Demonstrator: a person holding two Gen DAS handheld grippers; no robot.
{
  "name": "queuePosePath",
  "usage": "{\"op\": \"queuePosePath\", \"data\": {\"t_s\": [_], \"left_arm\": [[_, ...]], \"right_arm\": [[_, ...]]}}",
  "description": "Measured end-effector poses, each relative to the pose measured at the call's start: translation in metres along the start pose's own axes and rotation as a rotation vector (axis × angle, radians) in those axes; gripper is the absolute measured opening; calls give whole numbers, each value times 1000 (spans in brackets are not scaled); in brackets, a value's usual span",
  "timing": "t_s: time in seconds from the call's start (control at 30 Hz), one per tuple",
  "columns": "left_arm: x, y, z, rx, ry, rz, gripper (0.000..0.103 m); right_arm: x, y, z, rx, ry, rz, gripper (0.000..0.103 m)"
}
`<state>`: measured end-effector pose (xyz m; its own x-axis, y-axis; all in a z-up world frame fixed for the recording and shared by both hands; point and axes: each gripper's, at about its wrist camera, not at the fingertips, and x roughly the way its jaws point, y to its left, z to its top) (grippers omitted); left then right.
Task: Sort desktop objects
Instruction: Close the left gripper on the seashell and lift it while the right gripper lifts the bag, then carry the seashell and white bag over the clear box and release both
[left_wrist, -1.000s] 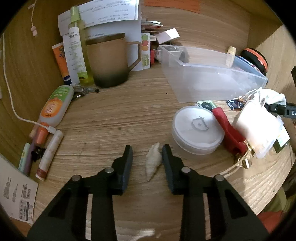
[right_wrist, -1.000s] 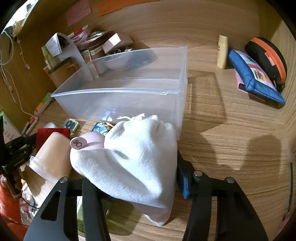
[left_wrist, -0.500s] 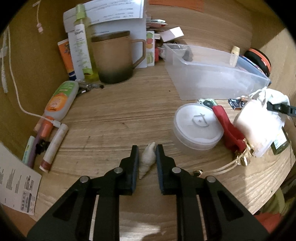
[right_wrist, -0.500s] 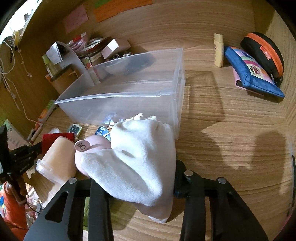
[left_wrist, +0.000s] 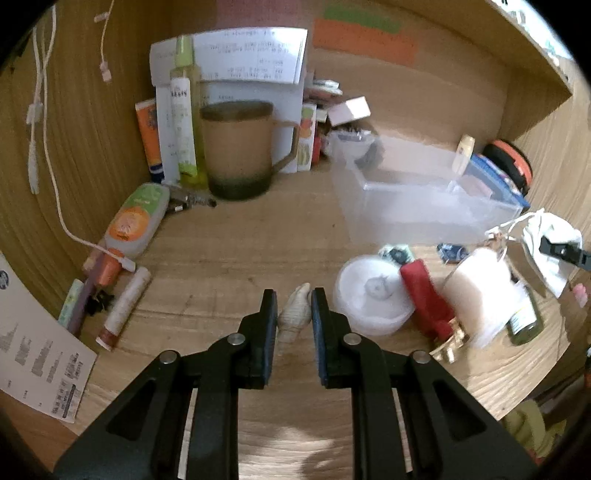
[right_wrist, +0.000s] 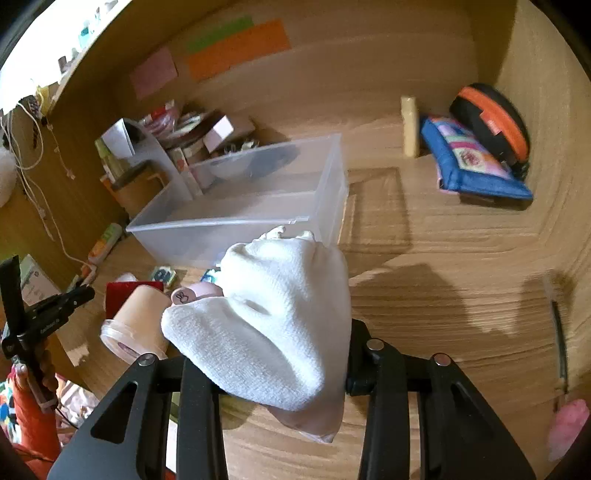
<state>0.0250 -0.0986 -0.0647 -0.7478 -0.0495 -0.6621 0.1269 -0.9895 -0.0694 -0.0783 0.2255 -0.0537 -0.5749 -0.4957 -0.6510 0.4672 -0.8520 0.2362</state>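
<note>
Left wrist view, from the left edge: a receipt (left_wrist: 37, 373) lies on the wooden surface (left_wrist: 240, 251), then a lip balm (left_wrist: 123, 310) and an orange-capped tube (left_wrist: 133, 225) with a white cable (left_wrist: 70, 229) across it. Behind them a brown mug (left_wrist: 240, 147) stands upright just beside a tall green bottle (left_wrist: 183, 110). At centre the left hand-held gripper (left_wrist: 293, 306) is narrowed onto a pale shell (left_wrist: 295, 314), both pads touching its sides. Just right of it sits a round white tub (left_wrist: 373, 299), with a red pouch (left_wrist: 424, 299) touching that. Farther back is a clear bin (left_wrist: 424, 199).

Right wrist view, left to right: the left tool shows at the edge, then a peach cup (right_wrist: 136, 321) lying on its side with a pink object (right_wrist: 195, 291) beside it. The right hand-held gripper (right_wrist: 269, 354) is clamped on a white cloth bag (right_wrist: 273, 310), held in front of the bin (right_wrist: 240, 206). Well to the right lie a blue pouch (right_wrist: 472, 166) and, touching it, a black-and-orange case (right_wrist: 491, 118) by the wall.
</note>
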Motion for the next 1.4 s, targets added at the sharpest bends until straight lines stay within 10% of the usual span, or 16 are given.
{"op": "queuePosePath", "data": {"t_s": [0.63,1.4], "left_arm": [[-24,-23,59,-11,-104,-118,18],[15,-61,138,54,-85,-168,18]], "right_arm": [[-41,23,25,-118,-125,-5,33],[4,38,80,-225,-103,25,33]]}}
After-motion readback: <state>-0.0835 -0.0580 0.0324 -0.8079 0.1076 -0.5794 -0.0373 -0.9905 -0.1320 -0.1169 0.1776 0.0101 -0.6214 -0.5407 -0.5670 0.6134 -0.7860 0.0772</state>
